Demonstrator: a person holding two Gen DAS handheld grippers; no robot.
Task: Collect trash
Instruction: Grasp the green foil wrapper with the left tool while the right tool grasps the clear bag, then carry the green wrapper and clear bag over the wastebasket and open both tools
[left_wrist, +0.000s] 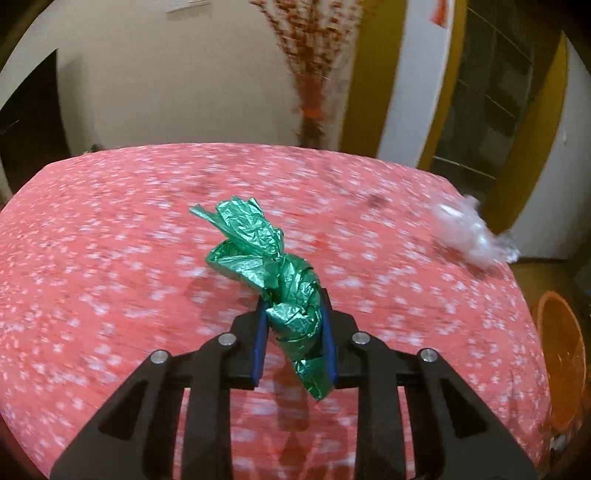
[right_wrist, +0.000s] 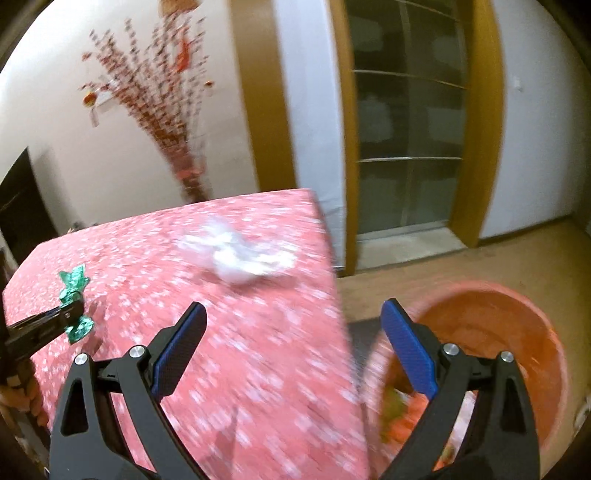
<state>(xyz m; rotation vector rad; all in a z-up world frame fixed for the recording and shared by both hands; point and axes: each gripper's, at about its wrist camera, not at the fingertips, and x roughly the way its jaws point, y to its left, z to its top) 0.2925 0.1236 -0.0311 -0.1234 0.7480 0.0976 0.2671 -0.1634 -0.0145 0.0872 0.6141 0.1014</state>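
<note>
A crumpled green plastic bag (left_wrist: 269, 258) is pinched between the blue pads of my left gripper (left_wrist: 293, 314), held a little above the pink flowered tablecloth (left_wrist: 110, 240). The right wrist view shows the same green bag (right_wrist: 75, 291) in the left gripper (right_wrist: 70, 312) at far left. A crumpled clear-white plastic wrapper (left_wrist: 469, 232) lies near the table's right edge; it appears blurred as the wrapper (right_wrist: 240, 254) ahead of my right gripper (right_wrist: 293, 314). That gripper stands wide open and empty, over the table's right edge. An orange bin (right_wrist: 517, 325) sits on the floor below it.
The orange bin (left_wrist: 561, 354) stands on the floor by the table's right side and holds some scraps. A vase of red dried branches (right_wrist: 177, 122) stands behind the table. A barred window (right_wrist: 410, 122) in a yellow frame fills the right wall.
</note>
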